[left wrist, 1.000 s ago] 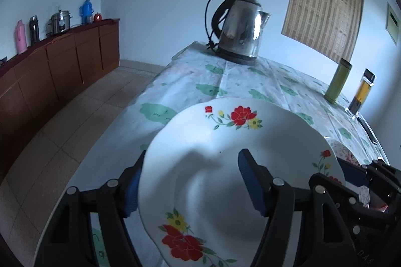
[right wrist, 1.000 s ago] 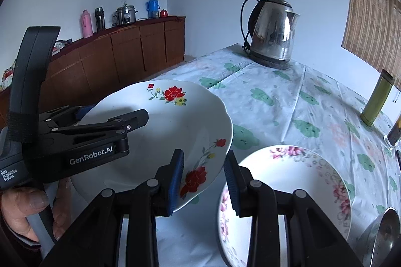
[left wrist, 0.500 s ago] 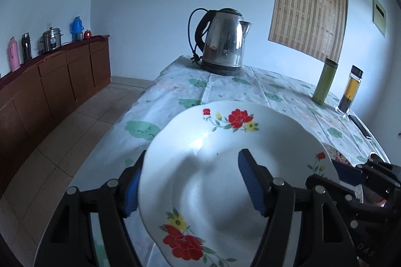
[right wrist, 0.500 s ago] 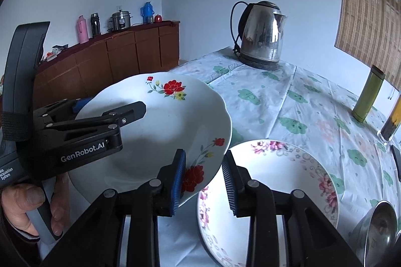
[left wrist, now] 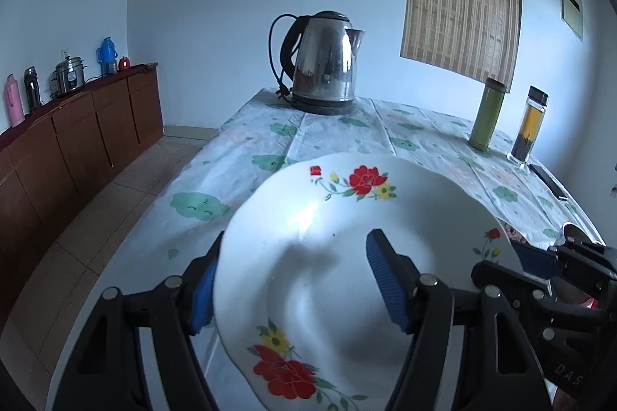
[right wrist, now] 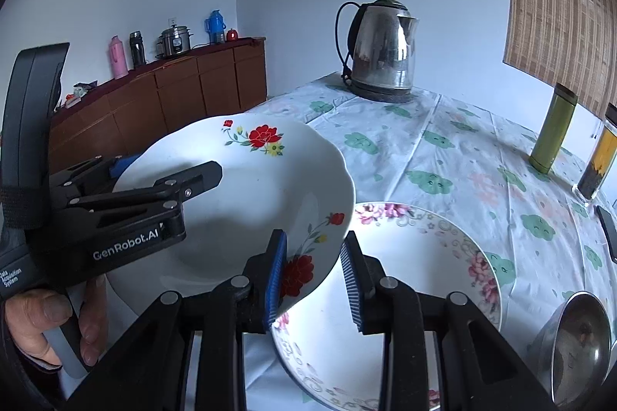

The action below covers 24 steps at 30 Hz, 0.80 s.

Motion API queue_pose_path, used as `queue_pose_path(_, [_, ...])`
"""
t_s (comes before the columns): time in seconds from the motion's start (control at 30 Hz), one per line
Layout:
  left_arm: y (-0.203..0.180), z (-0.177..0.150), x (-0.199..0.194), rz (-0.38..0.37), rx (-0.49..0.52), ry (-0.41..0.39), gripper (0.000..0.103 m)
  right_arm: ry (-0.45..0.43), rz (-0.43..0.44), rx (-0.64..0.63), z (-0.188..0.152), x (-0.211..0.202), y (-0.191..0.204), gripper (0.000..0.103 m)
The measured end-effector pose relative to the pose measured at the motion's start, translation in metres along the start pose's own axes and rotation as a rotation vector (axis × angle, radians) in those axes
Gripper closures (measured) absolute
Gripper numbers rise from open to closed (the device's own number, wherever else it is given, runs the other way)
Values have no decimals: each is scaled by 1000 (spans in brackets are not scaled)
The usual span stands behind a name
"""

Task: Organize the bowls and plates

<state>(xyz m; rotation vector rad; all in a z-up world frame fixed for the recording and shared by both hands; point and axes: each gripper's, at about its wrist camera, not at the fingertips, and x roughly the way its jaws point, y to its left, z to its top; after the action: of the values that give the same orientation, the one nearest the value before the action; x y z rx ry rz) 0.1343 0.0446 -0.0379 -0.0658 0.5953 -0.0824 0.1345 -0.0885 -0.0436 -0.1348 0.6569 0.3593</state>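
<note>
A white deep plate with red flowers [left wrist: 347,256] [right wrist: 246,202] is held in the air above the table's near edge. My left gripper [left wrist: 293,280] is shut on its left rim, one finger under it and one finger [left wrist: 385,280] inside it. My right gripper [right wrist: 313,280] is shut on the plate's right rim. A second white plate with pink flowers [right wrist: 416,280] lies on the tablecloth just right of and below the held plate. A steel bowl [right wrist: 578,345] sits at the lower right.
A steel electric kettle [left wrist: 324,64] [right wrist: 381,52] stands at the table's far end. A green flask [right wrist: 551,129] and a glass tea bottle [right wrist: 597,156] stand at the right, with a dark phone [left wrist: 547,179] near them. A wooden sideboard [right wrist: 173,91] runs along the left wall.
Both grippers have risen a little with the red-flowered plate and tilted it up, so the table looks lower and farther. The grips have not changed.
</note>
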Motion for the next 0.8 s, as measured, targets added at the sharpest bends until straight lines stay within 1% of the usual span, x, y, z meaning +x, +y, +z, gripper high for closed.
queue_pose_path(0.4, [-20, 10, -3, 19, 23, -1, 34, -17, -12, 31, -1, -8, -15, 72])
queue_pose_path(0.8, [-41, 19, -3, 5, 22, -12, 34, -43, -42, 56, -2, -17, -30, 72])
